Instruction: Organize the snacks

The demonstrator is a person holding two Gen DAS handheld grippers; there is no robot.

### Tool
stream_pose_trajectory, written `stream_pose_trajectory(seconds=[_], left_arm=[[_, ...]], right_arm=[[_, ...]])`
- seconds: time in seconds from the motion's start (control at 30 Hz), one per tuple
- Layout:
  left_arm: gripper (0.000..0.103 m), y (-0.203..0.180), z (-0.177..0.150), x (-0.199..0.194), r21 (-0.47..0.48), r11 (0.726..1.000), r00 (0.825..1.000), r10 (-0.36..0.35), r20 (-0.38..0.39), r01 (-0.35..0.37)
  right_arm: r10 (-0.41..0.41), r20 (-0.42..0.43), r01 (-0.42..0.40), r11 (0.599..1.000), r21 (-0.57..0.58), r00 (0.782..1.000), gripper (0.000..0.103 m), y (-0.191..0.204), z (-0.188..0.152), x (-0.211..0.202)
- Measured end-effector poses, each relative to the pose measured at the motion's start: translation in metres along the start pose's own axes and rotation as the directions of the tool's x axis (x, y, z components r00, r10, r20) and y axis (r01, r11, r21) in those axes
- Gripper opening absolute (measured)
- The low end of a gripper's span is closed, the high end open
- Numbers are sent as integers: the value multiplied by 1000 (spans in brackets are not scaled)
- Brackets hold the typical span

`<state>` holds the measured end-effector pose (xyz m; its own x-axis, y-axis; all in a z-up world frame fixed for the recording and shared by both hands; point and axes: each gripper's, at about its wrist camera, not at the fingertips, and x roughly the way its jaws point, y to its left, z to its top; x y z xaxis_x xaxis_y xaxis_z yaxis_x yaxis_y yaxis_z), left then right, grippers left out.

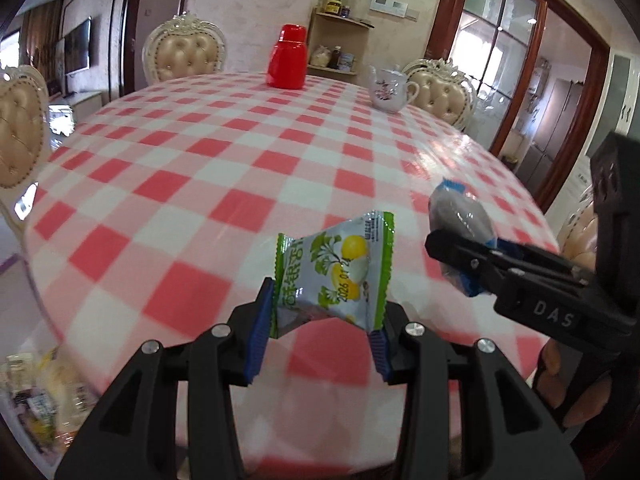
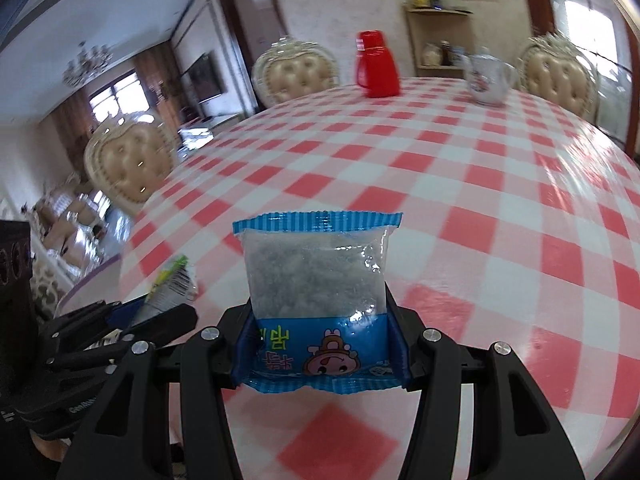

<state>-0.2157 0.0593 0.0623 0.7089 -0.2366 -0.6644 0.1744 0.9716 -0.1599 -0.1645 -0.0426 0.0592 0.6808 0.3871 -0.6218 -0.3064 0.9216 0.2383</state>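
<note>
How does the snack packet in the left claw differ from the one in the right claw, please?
The green-edged packet in the left claw is printed with yellow fruit and leaves; the blue-edged packet in the right claw has a clear window showing dark contents and a cartoon figure. The green one is pinched into a waist; the blue one keeps its rectangular shape. Both are sealed and held above the checked tablecloth.

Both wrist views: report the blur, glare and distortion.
Left wrist view: green snack packet sharp, tablecloth streaked nearby, window glare at right. Right wrist view: blue snack packet sharp, chairs and red flask smeared, fisheye bulges the table.
</note>
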Motion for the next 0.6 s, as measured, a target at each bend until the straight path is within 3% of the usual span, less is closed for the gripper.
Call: stream_pose_trajectory(seconds=[0.3, 0.6], left_arm=[[43, 35, -14, -49, 32, 996, 996, 84, 17, -85], [43, 100, -30, -95, 25, 973, 973, 229, 4, -229]], right_arm=[[66, -37, -71, 983, -167, 997, 52, 72, -5, 2], [170, -120, -202, 913, -355, 978, 52, 164, -13, 12]])
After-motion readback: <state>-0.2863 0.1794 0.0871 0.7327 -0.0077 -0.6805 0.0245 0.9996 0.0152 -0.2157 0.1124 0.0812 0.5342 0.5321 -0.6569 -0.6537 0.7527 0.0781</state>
